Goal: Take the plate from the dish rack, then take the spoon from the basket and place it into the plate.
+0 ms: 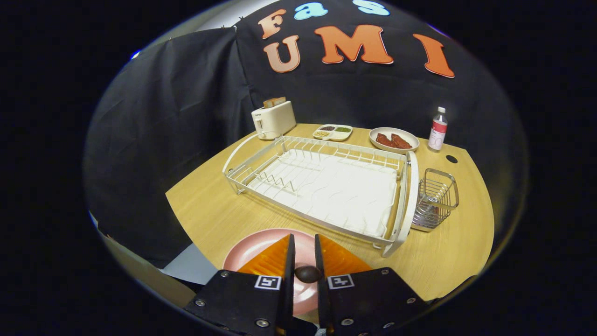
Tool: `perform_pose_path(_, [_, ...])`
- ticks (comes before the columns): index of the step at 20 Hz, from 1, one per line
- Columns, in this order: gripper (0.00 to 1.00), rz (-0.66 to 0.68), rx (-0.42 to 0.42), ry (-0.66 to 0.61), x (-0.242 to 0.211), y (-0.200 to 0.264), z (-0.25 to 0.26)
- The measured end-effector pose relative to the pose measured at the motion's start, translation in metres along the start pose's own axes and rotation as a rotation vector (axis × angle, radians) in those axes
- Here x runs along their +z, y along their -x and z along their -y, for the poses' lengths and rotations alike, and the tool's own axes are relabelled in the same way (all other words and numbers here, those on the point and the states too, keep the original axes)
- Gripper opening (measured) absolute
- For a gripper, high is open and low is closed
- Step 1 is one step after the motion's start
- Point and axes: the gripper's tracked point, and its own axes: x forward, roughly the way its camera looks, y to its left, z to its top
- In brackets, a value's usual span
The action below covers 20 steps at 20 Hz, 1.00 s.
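Gripper (pixel 304 254) fingers nearly closed, narrow gap, clamped on a small dark rounded thing, likely the spoon (pixel 308 274) end, right over the pink plate (pixel 254 252). Plate sits on the wooden table (pixel 219 210) at its near edge, just in front of the white dish rack (pixel 326 186). Rack holds no dishes, its near corner close to the plate. Wire basket (pixel 436 199) touches the rack's right side. Bare table left of the rack and right of the basket. Far edge: toaster (pixel 274 119), divided snack tray (pixel 332 132), bowl of red food (pixel 394 140), bottle (pixel 437 129). Black cloth wall behind.
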Motion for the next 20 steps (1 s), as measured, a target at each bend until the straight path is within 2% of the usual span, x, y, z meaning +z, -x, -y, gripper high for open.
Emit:
perform_pose_path(2, [0.26, -0.007, -0.025, 0.0, 0.0, 0.0, 0.008])
perform_pose_path(4, [0.39, -0.003, -0.062, 0.016, 0.003, 0.0, 0.018])
perform_pose_path(5, [0.54, -0.003, -0.08, 0.028, 0.004, 0.001, 0.023])
perform_pose_path(7, [0.71, 0.006, -0.104, 0.037, 0.011, 0.002, 0.03])
perform_pose_path(9, [0.76, 0.03, -0.114, 0.026, 0.02, 0.006, 0.033])
perform_pose_path(13, [0.81, 0.086, -0.137, -0.012, 0.048, 0.015, 0.038])
perform_pose_path(20, [0.86, 0.32, -0.207, 0.013, 0.154, 0.063, 0.053])
